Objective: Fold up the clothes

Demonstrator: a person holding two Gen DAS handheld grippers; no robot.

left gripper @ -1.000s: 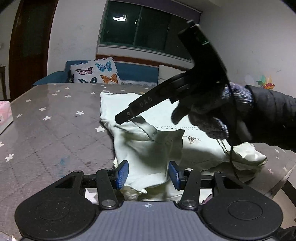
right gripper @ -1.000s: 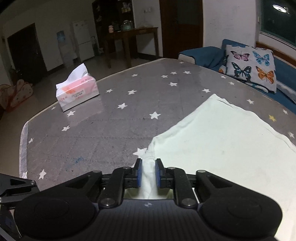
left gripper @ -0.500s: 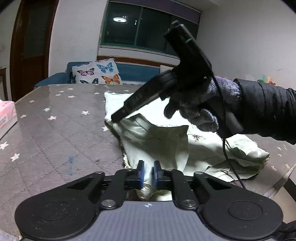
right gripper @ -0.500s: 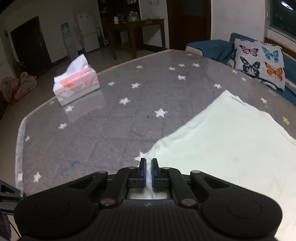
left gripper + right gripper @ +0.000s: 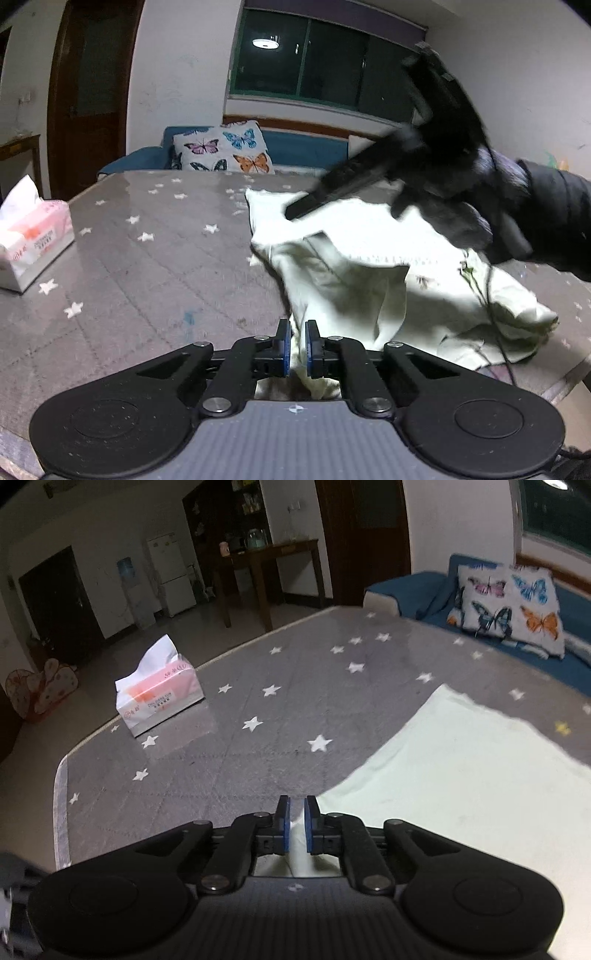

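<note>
A pale cream garment (image 5: 351,280) lies crumpled on the grey star-patterned table (image 5: 147,277). At the table's near edge, my left gripper (image 5: 297,332) is shut on a fold of it. My right gripper (image 5: 297,808) pinches the garment's (image 5: 461,775) left corner edge, a strip of cloth between its blue pads, and its jaws are just easing open. In the left wrist view the right gripper (image 5: 291,212) is blurred above the garment's far part, carried by a gloved hand (image 5: 461,206) in a dark sleeve. The cloth rises from the table to both grips.
A pink tissue box (image 5: 159,698) stands near the table's left edge, also the tissue box (image 5: 33,243) in the left view. A blue sofa with a butterfly pillow (image 5: 225,147) sits behind the table. A dark wooden desk (image 5: 273,565) stands farther off.
The left jaws closed from wide open onto the fold of cloth. The right jaws closed onto the cloth's corner edge, and the right hand moved up and back over the garment.
</note>
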